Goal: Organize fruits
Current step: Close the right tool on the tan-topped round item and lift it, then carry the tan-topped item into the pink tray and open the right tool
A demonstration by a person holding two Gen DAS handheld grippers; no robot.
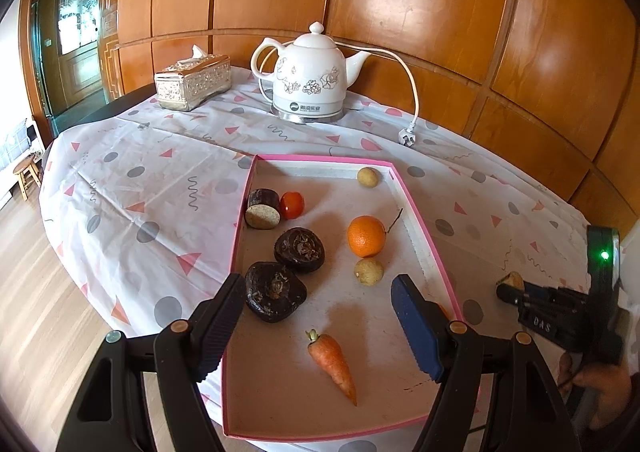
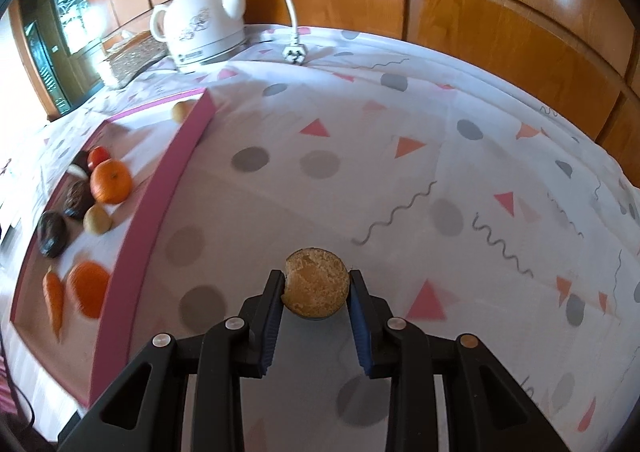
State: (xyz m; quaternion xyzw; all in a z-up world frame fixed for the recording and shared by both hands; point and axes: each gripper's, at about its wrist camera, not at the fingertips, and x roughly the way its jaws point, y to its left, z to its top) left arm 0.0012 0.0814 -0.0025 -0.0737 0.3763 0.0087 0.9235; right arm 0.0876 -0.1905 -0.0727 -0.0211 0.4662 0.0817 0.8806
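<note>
The right gripper [image 2: 316, 294] clamps a round, tan, rough-faced cut piece of fruit [image 2: 316, 290] between its blue-padded fingers [image 2: 273, 316], above the white tablecloth printed with grey dots and pink triangles [image 2: 400, 180], to the right of the shallow pink-rimmed cardboard tray [image 1: 430, 240]; in the left wrist view the same gripper [image 1: 505, 286] shows just outside the tray's right wall with the piece at its tips. The left gripper [image 1: 318, 294] hovers over the near part of the tray with its jaws spread wide and nothing between them. Inside the tray lie an orange carrot [image 1: 333, 364], two dark brown knobbly fruits [image 1: 275, 291] side by side, a round orange [image 1: 366, 236] with a small yellowish-brown round fruit [image 1: 369, 271] just beside it, a second such small fruit [image 1: 367, 177] near the far wall, and a dark cut cylinder with a pale face [image 1: 263, 209] touching a small red tomato [image 1: 292, 205]. Behind the tray stand a white flowered ceramic electric kettle [image 1: 310, 76] and a silver embossed tissue box [image 1: 194, 82].
</note>
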